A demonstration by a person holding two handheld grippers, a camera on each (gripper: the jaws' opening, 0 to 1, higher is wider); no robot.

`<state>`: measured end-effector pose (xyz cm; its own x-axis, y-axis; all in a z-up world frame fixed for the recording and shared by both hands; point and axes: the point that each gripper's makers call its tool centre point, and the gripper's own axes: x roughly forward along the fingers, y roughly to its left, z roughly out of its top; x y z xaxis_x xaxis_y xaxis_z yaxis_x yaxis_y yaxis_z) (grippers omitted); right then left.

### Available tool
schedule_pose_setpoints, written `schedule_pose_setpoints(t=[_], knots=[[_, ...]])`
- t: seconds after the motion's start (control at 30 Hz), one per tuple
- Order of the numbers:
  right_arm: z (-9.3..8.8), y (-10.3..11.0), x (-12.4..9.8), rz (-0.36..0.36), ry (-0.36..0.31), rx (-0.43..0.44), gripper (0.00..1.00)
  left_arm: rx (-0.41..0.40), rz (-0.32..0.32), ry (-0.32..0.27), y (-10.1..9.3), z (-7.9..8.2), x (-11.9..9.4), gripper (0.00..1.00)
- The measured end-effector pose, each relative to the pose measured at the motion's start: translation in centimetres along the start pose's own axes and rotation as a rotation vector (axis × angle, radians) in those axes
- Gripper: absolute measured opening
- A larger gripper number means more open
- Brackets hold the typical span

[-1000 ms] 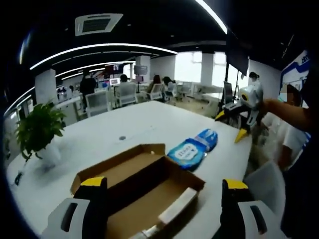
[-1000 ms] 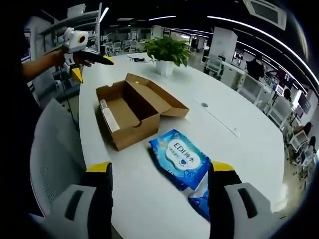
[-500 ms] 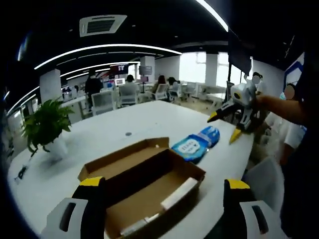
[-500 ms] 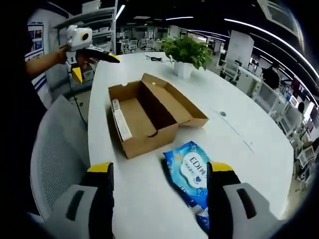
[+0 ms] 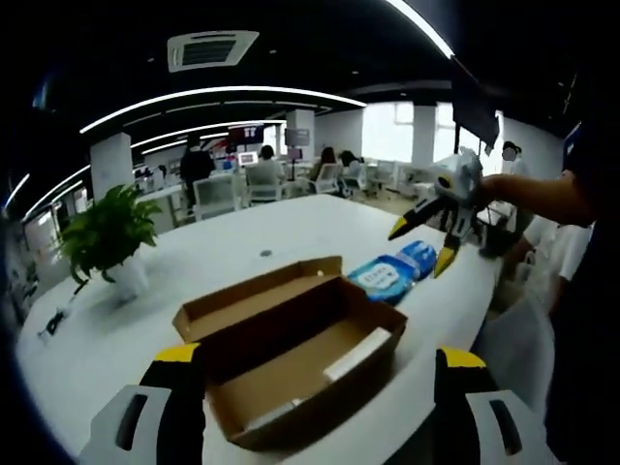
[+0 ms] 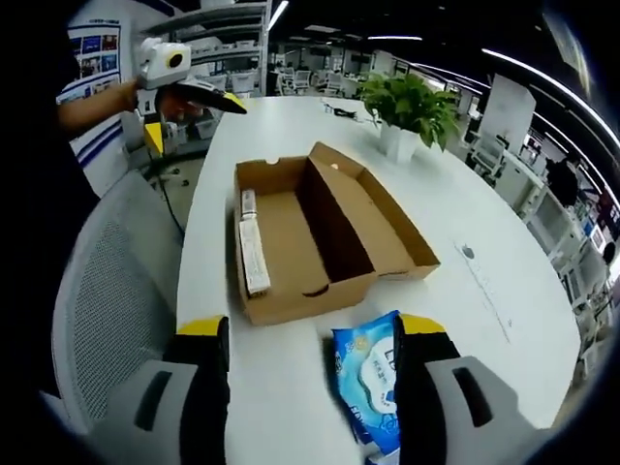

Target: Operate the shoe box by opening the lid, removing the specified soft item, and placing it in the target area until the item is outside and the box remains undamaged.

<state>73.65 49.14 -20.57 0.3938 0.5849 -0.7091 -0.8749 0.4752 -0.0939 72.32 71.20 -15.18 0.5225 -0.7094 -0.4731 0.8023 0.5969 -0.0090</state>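
The brown cardboard shoe box [image 5: 291, 344] lies open on the white table [image 5: 223, 262], lid flap folded back. A white packet [image 5: 356, 353] rests inside along one wall. Beside the box lies a blue wipes pack [image 5: 386, 274]. My left gripper [image 5: 320, 387] is open, held back from the box's near end. My right gripper [image 5: 420, 246] hovers open just over the pack's far side. In the right gripper view, the pack [image 6: 373, 373] lies low between the open right gripper [image 6: 312, 383] jaws, the box [image 6: 320, 228] beyond it, and the left gripper [image 6: 194, 124] open at the far end.
A potted plant [image 5: 107, 237] stands at the table's far side, also plant [image 6: 412, 107]. A grey mesh chair [image 6: 107, 291] sits against the table edge by the box. A person's arm [image 5: 542, 199] holds the right gripper. Desks and people fill the office behind.
The right gripper has come in closer over the wipes pack, which now sits between its jaws. The left gripper's view shifted slightly. Box and pack have not moved.
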Motion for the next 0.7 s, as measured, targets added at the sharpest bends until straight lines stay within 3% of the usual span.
schedule_pose_setpoints(t=[0.4,0.7], knots=[[1.6,0.6,4.3,0.121,0.047,-0.113,0.6,-0.021,0.019,-0.03,0.3,-0.5,-1.2,1.0],[1.7,0.9,7.2,0.191,0.102,-0.18,0.58,-0.042,0.032,-0.039,0.4,-1.4,-1.6,1.0]])
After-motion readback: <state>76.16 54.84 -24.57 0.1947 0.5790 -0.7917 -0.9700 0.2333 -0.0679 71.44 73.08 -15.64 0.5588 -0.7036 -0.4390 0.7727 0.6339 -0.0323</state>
